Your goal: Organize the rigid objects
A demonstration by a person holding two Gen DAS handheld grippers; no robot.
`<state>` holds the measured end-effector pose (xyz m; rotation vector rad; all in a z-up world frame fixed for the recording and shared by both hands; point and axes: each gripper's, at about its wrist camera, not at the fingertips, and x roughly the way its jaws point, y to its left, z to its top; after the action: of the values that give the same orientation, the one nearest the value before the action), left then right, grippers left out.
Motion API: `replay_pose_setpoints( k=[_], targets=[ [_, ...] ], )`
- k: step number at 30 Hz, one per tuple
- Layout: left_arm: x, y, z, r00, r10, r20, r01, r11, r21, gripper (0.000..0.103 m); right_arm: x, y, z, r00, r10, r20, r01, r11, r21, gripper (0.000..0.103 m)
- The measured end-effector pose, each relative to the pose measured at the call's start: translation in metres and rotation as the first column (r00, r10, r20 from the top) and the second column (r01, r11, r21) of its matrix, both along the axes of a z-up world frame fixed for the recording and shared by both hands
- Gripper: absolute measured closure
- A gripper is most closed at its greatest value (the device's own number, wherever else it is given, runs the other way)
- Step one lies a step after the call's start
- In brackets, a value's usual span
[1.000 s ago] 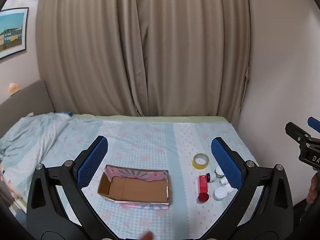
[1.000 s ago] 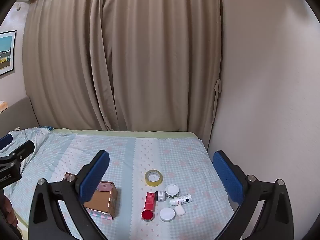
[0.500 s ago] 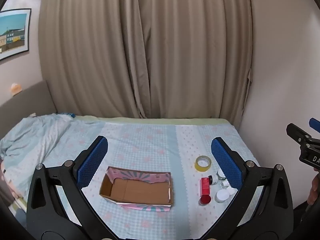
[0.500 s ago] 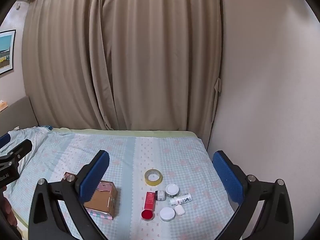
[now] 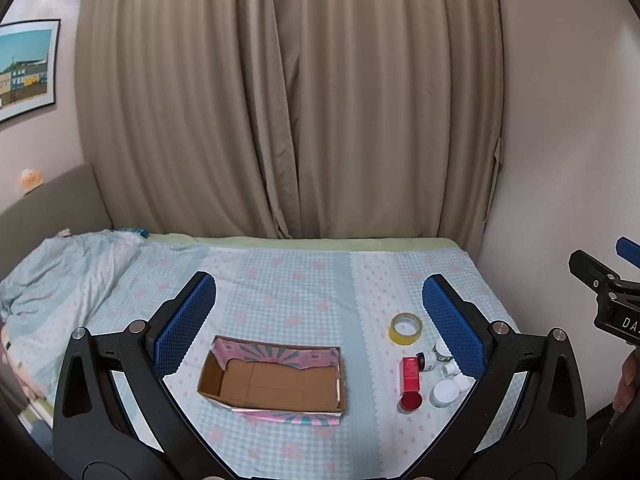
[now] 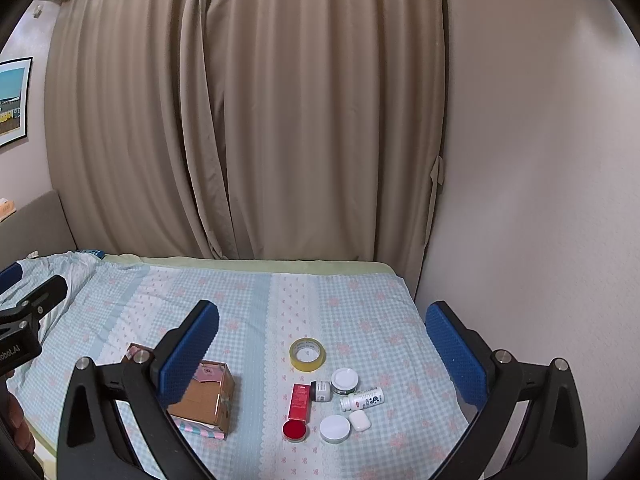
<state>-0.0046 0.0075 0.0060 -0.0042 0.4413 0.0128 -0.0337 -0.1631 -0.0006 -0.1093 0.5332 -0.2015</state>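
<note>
A bed (image 6: pixel 360 312) under a checked sheet carries everything. An open cardboard box (image 5: pixel 276 380) sits left of a tight cluster, presumably waiting to receive it: yellow tape roll (image 6: pixel 307 354), red carton (image 6: pixel 299 402), white-lidded jars (image 6: pixel 345 380), a toppled white bottle (image 6: pixel 362 398), a red tin (image 6: pixel 295 430). The left gripper (image 5: pixel 320 320) and right gripper (image 6: pixel 322 346) hover above, fingers spread wide, holding nothing, likely lining up a first pick.

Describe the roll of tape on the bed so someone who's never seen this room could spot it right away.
On the bed, right of the cardboard box, sits a small cluster of jars and bottles. The tape roll lies flat at the far edge of it, nearest the curtains: the only yellow ring with a hole through its middle.
</note>
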Motion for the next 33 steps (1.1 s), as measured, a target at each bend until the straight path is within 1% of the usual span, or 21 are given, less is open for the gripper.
replay_pose_setpoints(
  k=[5,6,13,33],
  targets=[
    [0.004,-0.0001,-0.0004,1.0,0.001,-0.001,-0.001,1.0,0.002,0.0,-0.0005,-0.0003,0.001,1.0,0.004,0.001,-0.004,1.0,0.0,0.0],
    [0.0046,0.0008,0.0001,1.0,0.001,-0.001,-0.001,1.0,0.001,0.0,-0.0008,0.0,-0.0034,1.0,0.005,0.001,-0.005,1.0,-0.001,0.0],
    [0.0058,-0.0015,-0.0028,1.0,0.001,-0.002,-0.001,1.0,0.004,0.0,0.0014,0.002,-0.0072,1.0,0.013,-0.001,-0.013,1.0,0.002,0.0],
    [0.0068,-0.0011,-0.0062,1.0,-0.001,-0.005,0.001,1.0,0.002,0.0,0.0035,0.0021,-0.0029,1.0,0.009,-0.007,-0.009,1.0,0.008,0.0]
  ],
)
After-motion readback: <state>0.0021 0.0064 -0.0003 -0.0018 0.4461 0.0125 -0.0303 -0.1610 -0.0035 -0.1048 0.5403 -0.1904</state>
